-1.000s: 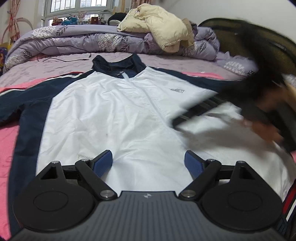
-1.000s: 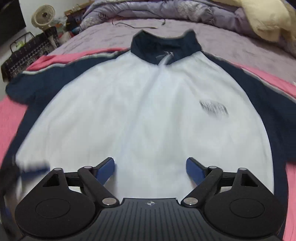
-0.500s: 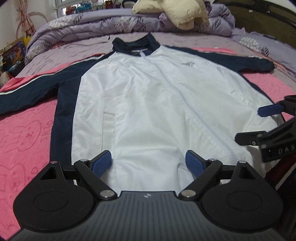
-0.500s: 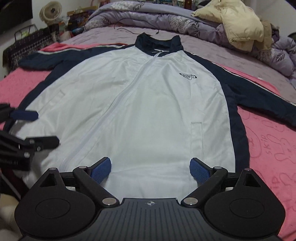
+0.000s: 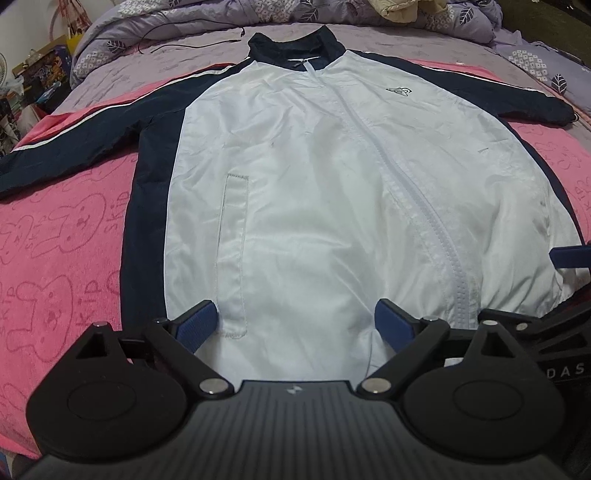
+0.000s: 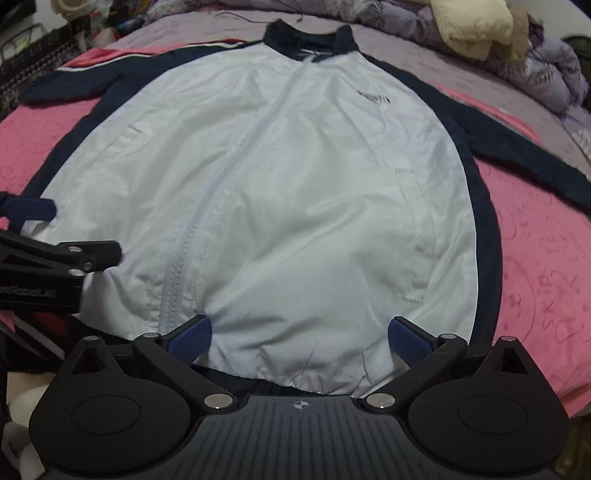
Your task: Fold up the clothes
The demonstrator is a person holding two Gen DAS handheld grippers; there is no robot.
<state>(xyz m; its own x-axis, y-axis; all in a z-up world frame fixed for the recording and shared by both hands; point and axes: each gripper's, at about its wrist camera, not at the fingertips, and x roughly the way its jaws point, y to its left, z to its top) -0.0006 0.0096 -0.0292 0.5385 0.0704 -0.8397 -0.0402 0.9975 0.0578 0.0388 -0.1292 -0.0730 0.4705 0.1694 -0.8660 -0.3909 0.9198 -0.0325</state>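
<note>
A white zip jacket [image 5: 314,192] with navy sleeves and collar lies flat, front up, on a pink blanket; it also shows in the right wrist view [image 6: 295,192]. My left gripper [image 5: 295,325] is open and empty, its blue pads over the jacket's hem, left of the zip. My right gripper [image 6: 299,336] is open and empty over the hem, right of the zip. Each gripper shows at the edge of the other's view: the right one [image 5: 569,258], the left one [image 6: 29,210].
The pink blanket [image 5: 55,240] covers the near part of a bed with a purple sheet [image 5: 166,62]. Purple quilts and a cream coat [image 6: 476,26] are piled at the far side. A black cable [image 5: 192,40] lies beyond the collar.
Both grippers have drawn back from over the chest to the jacket's hem and lowered closer to it. Both stay open and empty. The jacket has not moved.
</note>
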